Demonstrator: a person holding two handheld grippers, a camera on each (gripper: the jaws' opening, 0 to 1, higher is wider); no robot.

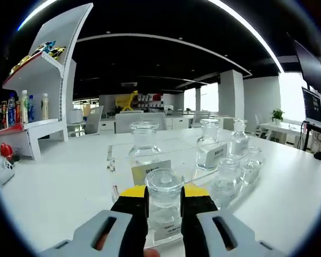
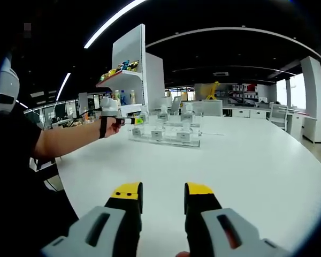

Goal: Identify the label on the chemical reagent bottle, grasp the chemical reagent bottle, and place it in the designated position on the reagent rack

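Gripping a clear glass reagent bottle (image 1: pixel 164 206) between its yellow-tipped black jaws, the left gripper (image 1: pixel 164 203) holds the vessel upright, long axis vertical, its round glass stopper (image 1: pixel 164 182) pointing up and a white label on its lower body facing the camera, the print too small to read. The bottle sits just in front of a clear acrylic reagent rack (image 1: pixel 117 160) on a white table (image 1: pixel 59 182). On the rack stand more stoppered glass bottles (image 1: pixel 144 142), all upright, some behind small label cards (image 1: pixel 151 170); one card reads in characters that cannot be made out. A white display shelf (image 1: pixel 40 75) carrying coloured drink bottles rises at the far left of the table.

In the right gripper view, the right gripper (image 2: pixel 161 195) hangs over bare tabletop (image 2: pixel 246 166) with its jaws apart and nothing between them, well away from the rack (image 2: pixel 166 134). A person's outstretched arm (image 2: pixel 69 140) reaches the left gripper (image 2: pixel 129 121) to the rack's left end, where the held bottle is too small to make out.
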